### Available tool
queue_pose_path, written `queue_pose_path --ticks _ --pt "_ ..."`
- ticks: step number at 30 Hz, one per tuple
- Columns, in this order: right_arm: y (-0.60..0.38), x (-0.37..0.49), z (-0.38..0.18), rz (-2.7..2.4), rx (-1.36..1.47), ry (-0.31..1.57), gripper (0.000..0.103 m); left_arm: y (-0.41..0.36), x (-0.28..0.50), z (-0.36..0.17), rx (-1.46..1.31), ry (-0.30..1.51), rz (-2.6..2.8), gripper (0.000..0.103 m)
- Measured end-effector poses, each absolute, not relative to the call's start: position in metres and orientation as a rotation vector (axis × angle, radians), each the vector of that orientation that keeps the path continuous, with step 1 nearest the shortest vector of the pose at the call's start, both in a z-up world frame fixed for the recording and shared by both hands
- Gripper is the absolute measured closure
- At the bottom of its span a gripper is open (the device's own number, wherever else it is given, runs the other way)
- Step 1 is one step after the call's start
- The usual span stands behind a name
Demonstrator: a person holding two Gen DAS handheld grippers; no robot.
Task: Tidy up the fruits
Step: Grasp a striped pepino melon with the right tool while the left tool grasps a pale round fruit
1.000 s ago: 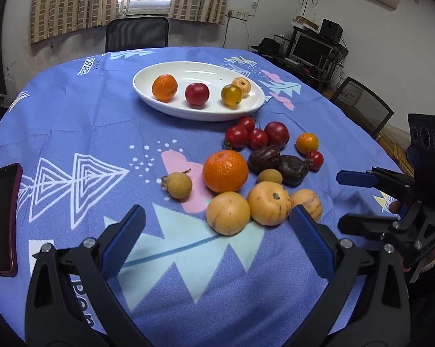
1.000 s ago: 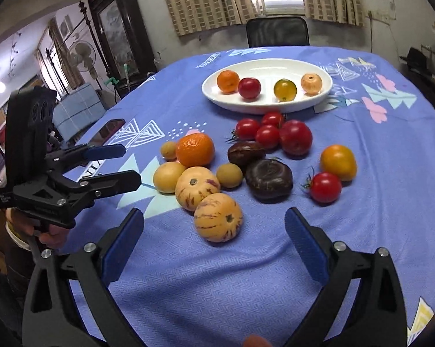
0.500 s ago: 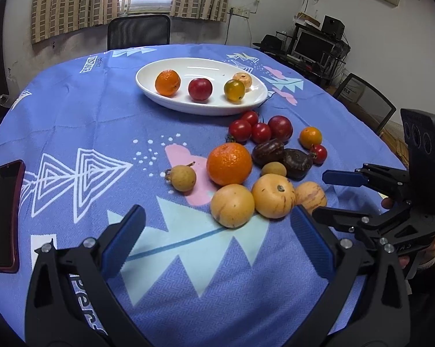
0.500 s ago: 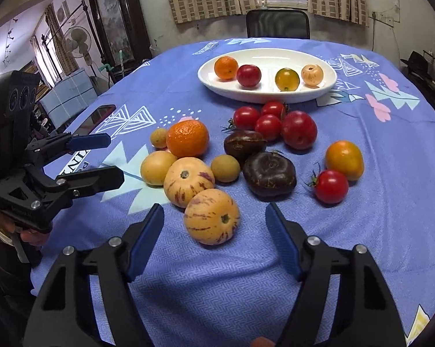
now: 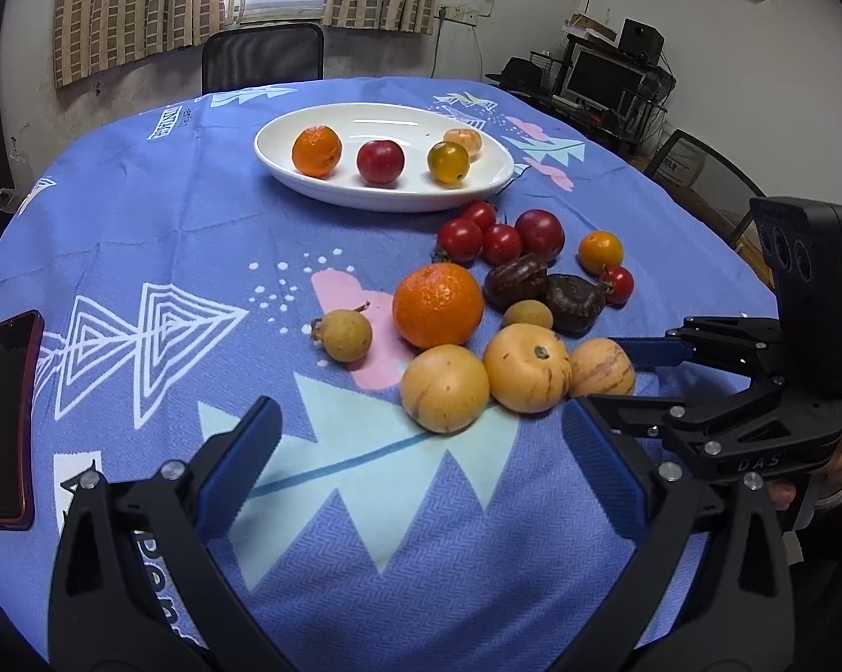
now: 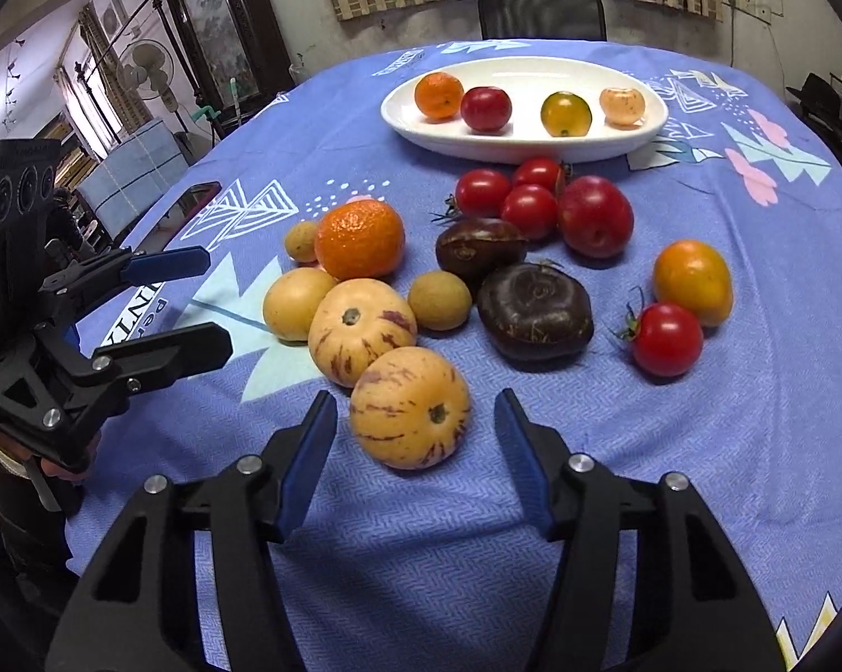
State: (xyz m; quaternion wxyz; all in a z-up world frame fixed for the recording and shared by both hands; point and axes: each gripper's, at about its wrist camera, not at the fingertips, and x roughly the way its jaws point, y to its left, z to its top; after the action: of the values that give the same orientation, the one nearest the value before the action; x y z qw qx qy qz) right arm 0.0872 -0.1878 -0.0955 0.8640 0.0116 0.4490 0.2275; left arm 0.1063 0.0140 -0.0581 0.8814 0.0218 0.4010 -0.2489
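Note:
A blue-patterned cloth carries loose fruit. In the right wrist view my right gripper is open, its blue pads on either side of a striped yellow melon, with a gap on each side. A second striped melon, a big orange and two dark tomatoes lie just beyond. The white oval plate at the back holds several fruits. My left gripper is open and holds nothing, just short of a plain yellow fruit. It also shows as the left gripper at the cloth's left.
A phone in a red case lies at the table's left edge. A black chair stands behind the table, and a desk with a monitor is at the far right. Red cherry tomatoes cluster before the plate.
My right gripper has moved forward and lower onto the nearest striped melon, and its fingers have narrowed around it. The left gripper has barely shifted.

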Motion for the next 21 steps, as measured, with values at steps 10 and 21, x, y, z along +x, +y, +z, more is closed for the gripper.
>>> queue_pose_path --ticks 10,21 --pt "-0.196 0.088 -0.094 0.477 0.073 0.934 0.061 0.009 0.107 -0.063 0.065 0.846 -0.518 0.002" --pt "-0.228 0.09 -0.097 0.52 0.26 0.926 0.061 0.004 0.117 -0.069 0.034 0.859 -0.586 0.014"
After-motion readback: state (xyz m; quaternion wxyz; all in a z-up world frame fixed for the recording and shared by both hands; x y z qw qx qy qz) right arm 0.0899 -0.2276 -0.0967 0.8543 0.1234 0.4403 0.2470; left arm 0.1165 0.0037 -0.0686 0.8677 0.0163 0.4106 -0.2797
